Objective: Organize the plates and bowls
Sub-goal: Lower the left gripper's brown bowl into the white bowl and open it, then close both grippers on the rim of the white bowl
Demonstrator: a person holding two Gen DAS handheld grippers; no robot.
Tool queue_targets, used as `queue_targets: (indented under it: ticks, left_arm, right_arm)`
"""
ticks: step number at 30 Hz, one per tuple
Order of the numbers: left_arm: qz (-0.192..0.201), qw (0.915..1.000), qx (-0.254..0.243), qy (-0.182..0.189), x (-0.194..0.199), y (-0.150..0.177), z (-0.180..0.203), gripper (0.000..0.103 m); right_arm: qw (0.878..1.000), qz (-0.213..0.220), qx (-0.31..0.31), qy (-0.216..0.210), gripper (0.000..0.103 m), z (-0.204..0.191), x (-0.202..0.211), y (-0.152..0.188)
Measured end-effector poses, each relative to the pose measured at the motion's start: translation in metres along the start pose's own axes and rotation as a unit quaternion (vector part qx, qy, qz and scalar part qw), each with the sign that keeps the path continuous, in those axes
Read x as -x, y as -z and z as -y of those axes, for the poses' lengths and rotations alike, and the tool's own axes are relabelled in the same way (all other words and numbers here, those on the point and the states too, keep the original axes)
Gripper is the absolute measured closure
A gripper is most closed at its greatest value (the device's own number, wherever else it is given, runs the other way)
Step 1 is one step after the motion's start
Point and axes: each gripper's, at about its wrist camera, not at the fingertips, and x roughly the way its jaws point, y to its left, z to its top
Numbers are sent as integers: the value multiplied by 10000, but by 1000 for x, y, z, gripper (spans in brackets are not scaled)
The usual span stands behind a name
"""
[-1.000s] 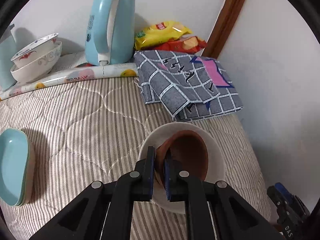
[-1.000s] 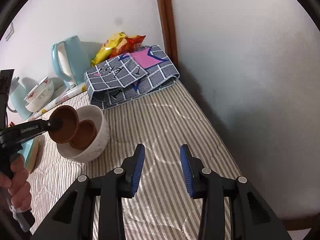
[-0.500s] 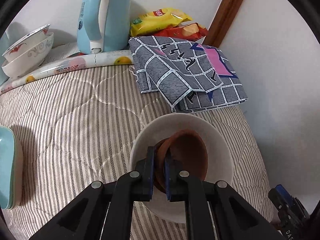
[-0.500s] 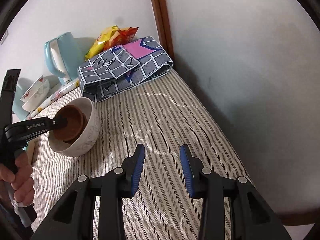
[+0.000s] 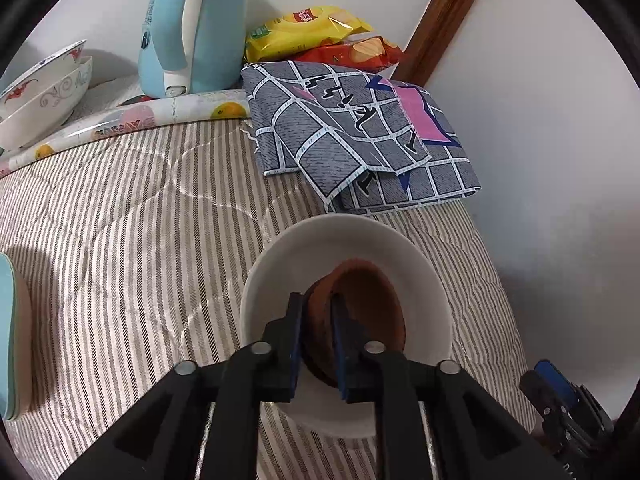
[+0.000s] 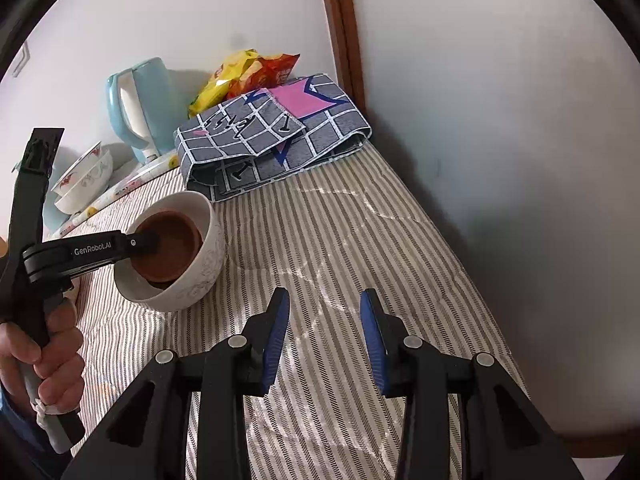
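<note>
My left gripper (image 5: 316,312) is pinching the near rim of the brown bowl (image 5: 372,304), nested inside the white bowl (image 5: 280,256) just before the folded cloth (image 5: 360,140)—light, stiff, probably slick and breakable—while my right gripper (image 6: 324,328) hangs agape.
</note>
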Motion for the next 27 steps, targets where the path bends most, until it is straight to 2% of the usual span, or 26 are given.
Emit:
queue_targets:
  ticks: [9,13,16,27]
  left_arm:
    - [307,9995,-32,-43,27,-2,-4,86]
    - [384,9992,-28,-130,35,-3,-11,82]
    - [322,9993,-9,-189,35,-2,-16,82]
    - [67,9997,24,-226,19,0,-26,81]
  right_arm:
    - [9996,57,219,-144,65,-22,1,-15]
    - [9993,80,296,-226,64,-33,-1,-23]
    - [9991,65,319,-286,60,-39,-5,-29]
    - [9977,-232,453,-449,59,-64,-36,-44]
